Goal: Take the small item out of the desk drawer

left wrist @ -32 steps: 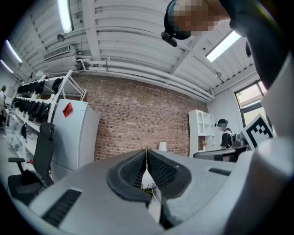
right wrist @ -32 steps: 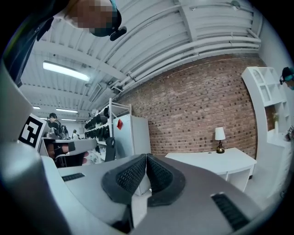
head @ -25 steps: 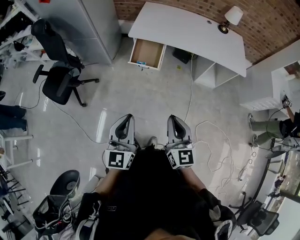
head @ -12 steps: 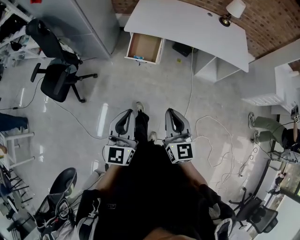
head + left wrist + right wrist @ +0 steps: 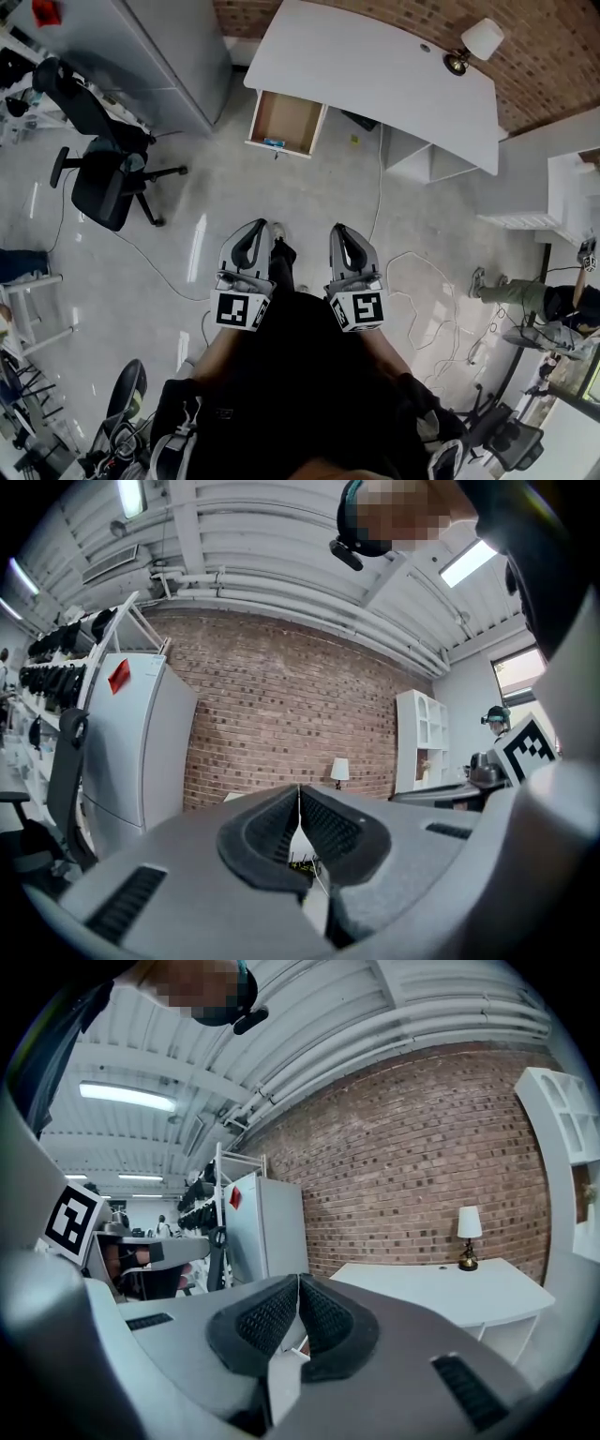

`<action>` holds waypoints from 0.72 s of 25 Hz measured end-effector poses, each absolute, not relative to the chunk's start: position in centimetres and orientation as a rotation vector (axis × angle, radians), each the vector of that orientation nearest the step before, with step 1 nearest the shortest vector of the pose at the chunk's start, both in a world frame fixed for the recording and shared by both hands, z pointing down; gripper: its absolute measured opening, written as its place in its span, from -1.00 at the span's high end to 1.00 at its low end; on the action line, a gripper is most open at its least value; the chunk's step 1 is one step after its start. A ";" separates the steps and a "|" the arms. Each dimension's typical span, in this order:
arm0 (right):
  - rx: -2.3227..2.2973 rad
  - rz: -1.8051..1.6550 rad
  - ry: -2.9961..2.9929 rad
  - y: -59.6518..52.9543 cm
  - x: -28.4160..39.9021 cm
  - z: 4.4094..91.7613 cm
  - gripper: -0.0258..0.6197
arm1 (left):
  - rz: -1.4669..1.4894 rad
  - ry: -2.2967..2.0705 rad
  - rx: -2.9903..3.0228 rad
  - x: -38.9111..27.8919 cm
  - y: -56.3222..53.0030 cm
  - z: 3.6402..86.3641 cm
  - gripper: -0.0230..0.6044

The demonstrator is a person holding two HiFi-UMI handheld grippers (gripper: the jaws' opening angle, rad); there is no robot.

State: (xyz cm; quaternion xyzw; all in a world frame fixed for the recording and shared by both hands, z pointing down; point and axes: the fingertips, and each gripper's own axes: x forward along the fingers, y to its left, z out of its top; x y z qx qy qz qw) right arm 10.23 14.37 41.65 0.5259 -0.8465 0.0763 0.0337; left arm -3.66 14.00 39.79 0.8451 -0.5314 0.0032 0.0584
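A white desk (image 5: 375, 70) stands against the brick wall at the top of the head view. Its wooden drawer (image 5: 287, 123) is pulled open, with a small bluish item (image 5: 273, 142) at its front edge. My left gripper (image 5: 250, 232) and right gripper (image 5: 345, 234) are held side by side in front of my body, well short of the desk. Both are shut with nothing between the jaws. In the left gripper view the left gripper (image 5: 299, 799) points toward the brick wall. In the right gripper view the right gripper (image 5: 299, 1283) points toward the desk (image 5: 450, 1290).
A black office chair (image 5: 98, 178) stands at the left, a grey cabinet (image 5: 150, 52) behind it. A table lamp (image 5: 473, 42) sits on the desk's right end. White cables (image 5: 412, 281) trail across the floor. A white shelf (image 5: 572, 187) and a person (image 5: 534, 300) are at the right.
The view has shifted as I walk forward; the desk and drawer lie slightly lower in the frame. Both grippers stay shut and level in front of me.
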 end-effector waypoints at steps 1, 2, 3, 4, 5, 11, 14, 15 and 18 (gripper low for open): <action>1.617 0.238 -2.597 13.0 9.8 41.6 0.83 | 0.014 -1.606 2.558 -4.2 12.4 39.8 0.89; 1.618 0.239 -2.591 11.5 9.3 41.5 0.83 | 0.019 -1.603 2.558 -4.9 10.6 39.7 0.89; 1.619 0.239 -2.585 10.0 8.8 41.4 0.83 | 0.023 -1.599 2.559 -5.5 8.8 39.6 0.89; 1.622 0.239 -2.579 8.5 8.3 41.4 0.83 | 0.028 -1.596 2.561 -6.2 7.1 39.5 0.89; 1.624 0.242 -2.573 7.1 7.8 41.4 0.83 | 0.032 -1.592 2.565 -6.7 5.4 39.5 0.89; 1.633 0.266 -2.553 -0.4 6.3 42.2 0.83 | 0.079 -1.602 2.574 -8.7 -3.1 40.4 0.89; 1.614 0.279 -2.555 -3.0 5.8 42.6 0.83 | 0.117 -1.591 2.554 -8.8 -5.7 42.0 0.89; 1.605 0.286 -2.557 -3.8 5.7 42.8 0.83 | 0.126 -1.583 2.544 -8.7 -6.4 42.8 0.89; 1.570 0.302 -2.567 -6.4 5.2 43.7 0.83 | 0.156 -1.560 2.498 -8.4 -9.1 45.9 0.89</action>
